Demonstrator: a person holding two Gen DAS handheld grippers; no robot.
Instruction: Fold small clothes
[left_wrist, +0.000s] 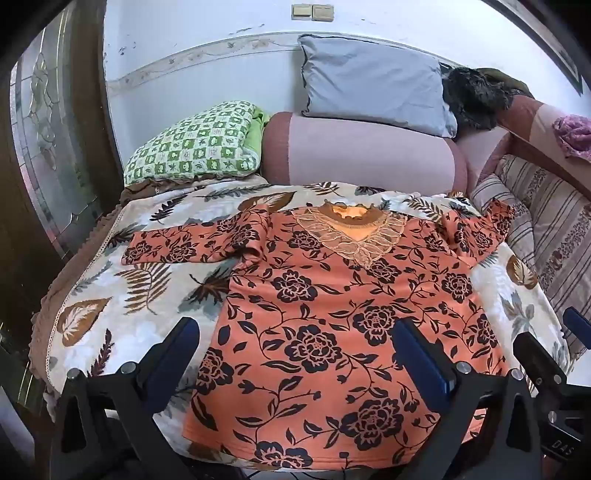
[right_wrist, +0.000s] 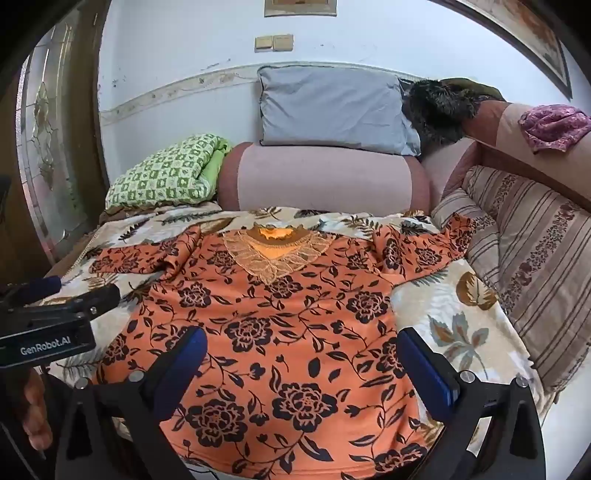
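An orange blouse with black flowers (left_wrist: 325, 306) (right_wrist: 288, 332) lies flat, front up, on a leaf-print blanket (left_wrist: 110, 295) (right_wrist: 454, 314). Its lace collar (left_wrist: 351, 229) (right_wrist: 275, 251) points away from me and both sleeves are spread sideways. My left gripper (left_wrist: 295, 350) hovers open above the blouse's lower left part, with nothing between its blue pads (left_wrist: 173, 358). My right gripper (right_wrist: 303, 354) hovers open above the lower right part, also holding nothing. In the right wrist view the left gripper (right_wrist: 55, 295) shows at the left edge; the right gripper's fingers (left_wrist: 576, 325) show at the left wrist view's right edge.
Behind the blouse lie a pink bolster (left_wrist: 362, 151) (right_wrist: 321, 177), a grey pillow (left_wrist: 373, 92) (right_wrist: 332, 110) and a folded green checked quilt (left_wrist: 195, 144) (right_wrist: 162, 173). A striped sofa back (left_wrist: 546, 229) (right_wrist: 535, 258) runs along the right. A wooden glass door (left_wrist: 48, 147) stands on the left.
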